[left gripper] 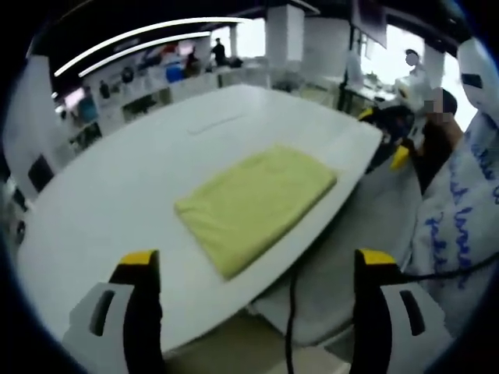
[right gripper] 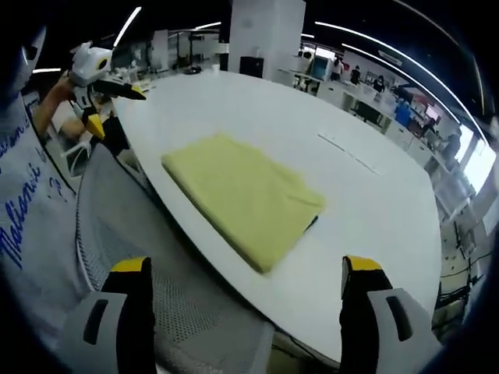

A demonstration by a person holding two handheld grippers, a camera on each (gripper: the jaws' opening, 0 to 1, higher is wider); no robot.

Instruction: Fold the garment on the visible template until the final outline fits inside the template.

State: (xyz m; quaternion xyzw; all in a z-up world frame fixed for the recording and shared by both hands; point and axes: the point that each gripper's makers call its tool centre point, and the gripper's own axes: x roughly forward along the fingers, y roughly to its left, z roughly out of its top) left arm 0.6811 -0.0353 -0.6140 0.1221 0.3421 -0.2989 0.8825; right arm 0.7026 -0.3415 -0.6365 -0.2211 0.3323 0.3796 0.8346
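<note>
From my left gripper (left gripper: pixel 253 273) view, the folded garment (left gripper: pixel 256 204) lies on the table (left gripper: pixel 156 156), near the edge closest to me, with a mesh chair (left gripper: pixel 366 226) tucked beside that edge to the right. From my right gripper (right gripper: pixel 244 284) view, the chair (right gripper: pixel 125 226) sits left of the garment (right gripper: pixel 242 196), and the other gripper (right gripper: pixel 101 70) hangs beyond it, off the table (right gripper: pixel 366 195).

— What sort of place is this?
— An open-plan office or lab: a large white table (right gripper: pixel 374 195), long ceiling light strips (left gripper: pixel 132 35), a white pillar (right gripper: pixel 265 35), and rows of desks (right gripper: pixel 366 105) with people behind.
</note>
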